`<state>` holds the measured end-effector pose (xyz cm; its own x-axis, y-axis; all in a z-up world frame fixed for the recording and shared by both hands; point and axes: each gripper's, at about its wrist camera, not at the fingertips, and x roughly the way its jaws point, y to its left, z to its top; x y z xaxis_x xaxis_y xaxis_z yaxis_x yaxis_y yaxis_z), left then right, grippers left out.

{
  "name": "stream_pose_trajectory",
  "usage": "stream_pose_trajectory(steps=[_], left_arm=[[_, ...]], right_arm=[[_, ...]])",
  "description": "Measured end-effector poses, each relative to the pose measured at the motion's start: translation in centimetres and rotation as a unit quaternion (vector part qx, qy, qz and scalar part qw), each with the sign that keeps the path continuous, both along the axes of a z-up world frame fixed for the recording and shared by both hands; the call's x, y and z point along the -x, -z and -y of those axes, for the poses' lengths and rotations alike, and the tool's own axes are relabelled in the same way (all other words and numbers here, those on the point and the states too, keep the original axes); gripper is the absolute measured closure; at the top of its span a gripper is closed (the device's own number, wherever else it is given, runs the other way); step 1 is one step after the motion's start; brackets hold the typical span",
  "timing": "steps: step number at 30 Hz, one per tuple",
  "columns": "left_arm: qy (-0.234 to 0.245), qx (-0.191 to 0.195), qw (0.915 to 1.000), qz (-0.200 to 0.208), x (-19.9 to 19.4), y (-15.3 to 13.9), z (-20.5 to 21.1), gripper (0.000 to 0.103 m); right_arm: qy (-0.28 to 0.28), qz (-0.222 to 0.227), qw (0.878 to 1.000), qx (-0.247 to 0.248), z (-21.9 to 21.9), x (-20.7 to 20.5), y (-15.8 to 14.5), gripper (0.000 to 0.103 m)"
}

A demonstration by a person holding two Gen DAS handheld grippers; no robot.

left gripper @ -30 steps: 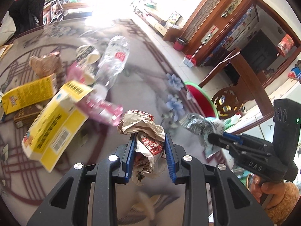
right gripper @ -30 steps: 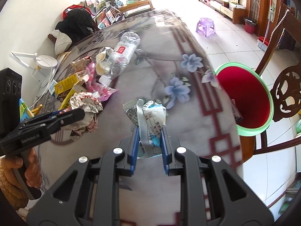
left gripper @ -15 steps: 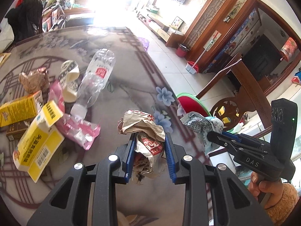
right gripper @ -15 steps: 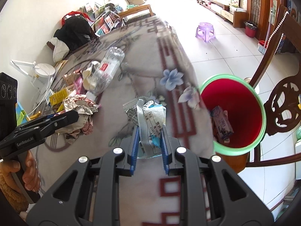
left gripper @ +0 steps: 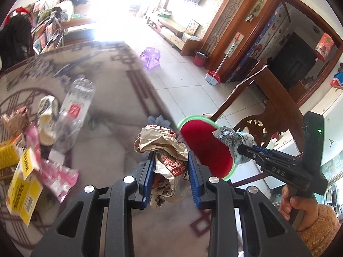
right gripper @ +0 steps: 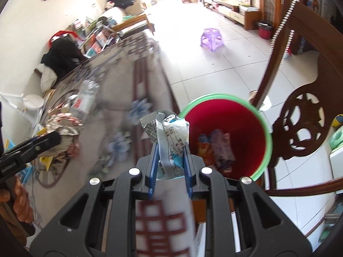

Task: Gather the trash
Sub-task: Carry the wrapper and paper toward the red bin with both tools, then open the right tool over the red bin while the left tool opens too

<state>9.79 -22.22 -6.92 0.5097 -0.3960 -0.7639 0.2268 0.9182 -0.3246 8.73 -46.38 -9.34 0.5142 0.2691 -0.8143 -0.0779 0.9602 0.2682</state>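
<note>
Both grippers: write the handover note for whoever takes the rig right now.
Left gripper: jaws shut on a crumpled paper wrapper, above the table near the bin side.
Right gripper: jaws shut on a blue-white packet, at the edge of the red bin.
Done: two wrappers lie in the bin.
Left: drop both loads, then clear the clear bottle, yellow boxes, pink wrapper and paper cup on the table.

"DAS" stands on the right tongs.
</note>
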Motion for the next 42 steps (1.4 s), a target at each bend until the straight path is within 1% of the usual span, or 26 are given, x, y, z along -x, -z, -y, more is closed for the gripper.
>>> stream_pose_trajectory(steps=[4,7,10,12,13,15,19,21,24,27,28,29,30,31,32,36,40,42], left_arm=[[0.011,-0.004,0.9998,0.014,-1.0,-0.8,1.9,0.076],[0.022,-0.007,0.9995,0.020,-1.7,-1.2,3.4,0.076],[0.036,-0.010,0.9991,0.022,-2.4,-1.4,4.7,0.076],[0.043,-0.011,0.9988,0.022,-2.7,-1.4,5.6,0.076],[0.047,-0.011,0.9986,0.022,-2.9,-1.4,6.0,0.076],[0.054,-0.006,0.9983,0.023,-3.4,-1.4,6.8,0.076],[0.072,0.006,0.9971,0.024,-4.9,-1.1,9.2,0.076],[0.087,0.017,0.9958,0.022,-6.1,-0.9,10.9,0.076],[0.110,0.012,0.9935,0.029,-6.9,-0.9,13.2,0.076],[0.131,0.003,0.9908,0.035,-7.5,-0.8,15.2,0.074],[0.135,0.001,0.9903,0.035,-7.7,-0.8,15.8,0.073],[0.138,0.000,0.9899,0.034,-8.0,-0.6,16.4,0.066],[0.139,-0.002,0.9898,0.032,-8.3,-0.5,16.6,0.051],[0.136,-0.005,0.9902,0.032,-8.7,-0.4,17.0,0.043],[0.135,-0.004,0.9903,0.035,-8.8,-0.4,16.8,0.040],[0.135,0.000,0.9901,0.041,-8.4,-0.7,16.4,0.039],[0.111,0.010,0.9928,0.044,-6.6,-1.2,14.0,0.039],[0.091,0.012,0.9947,0.047,-4.7,-0.9,12.0,0.039]], right_arm=[[0.017,0.004,1.000,0.011,2.5,-2.0,0.2,0.081],[0.026,0.007,0.999,0.019,3.5,-3.3,0.6,0.080],[0.041,0.003,0.999,0.018,4.6,-3.9,1.1,0.068],[0.058,0.002,0.998,0.014,5.3,-3.9,1.4,0.039],[0.066,0.004,0.998,0.012,5.7,-3.7,1.5,0.037],[0.076,-0.002,0.997,0.011,6.5,-3.6,1.8,0.037],[0.105,-0.008,0.994,0.025,8.1,-2.6,2.0,0.036],[0.132,-0.012,0.991,0.030,9.4,-2.0,2.3,0.033],[0.167,-0.025,0.985,0.023,11.4,-1.3,2.8,0.033],[0.192,-0.023,0.981,0.027,12.9,-0.4,2.5,0.033],[0.198,-0.019,0.980,0.030,13.2,0.0,2.2,0.033],[0.201,-0.016,0.979,0.032,13.3,0.2,2.0,0.033],[0.206,-0.013,0.978,0.032,13.5,0.5,1.8,0.033],[0.208,-0.012,0.978,0.032,13.6,0.7,1.6,0.033],[0.210,-0.009,0.977,0.033,13.6,1.0,1.4,0.033],[0.207,-0.005,0.977,0.041,13.0,1.9,0.8,0.033],[0.209,0.001,0.977,0.039,12.6,2.7,0.1,0.033],[0.208,0.004,0.977,0.038,12.2,2.9,-0.2,0.033]])
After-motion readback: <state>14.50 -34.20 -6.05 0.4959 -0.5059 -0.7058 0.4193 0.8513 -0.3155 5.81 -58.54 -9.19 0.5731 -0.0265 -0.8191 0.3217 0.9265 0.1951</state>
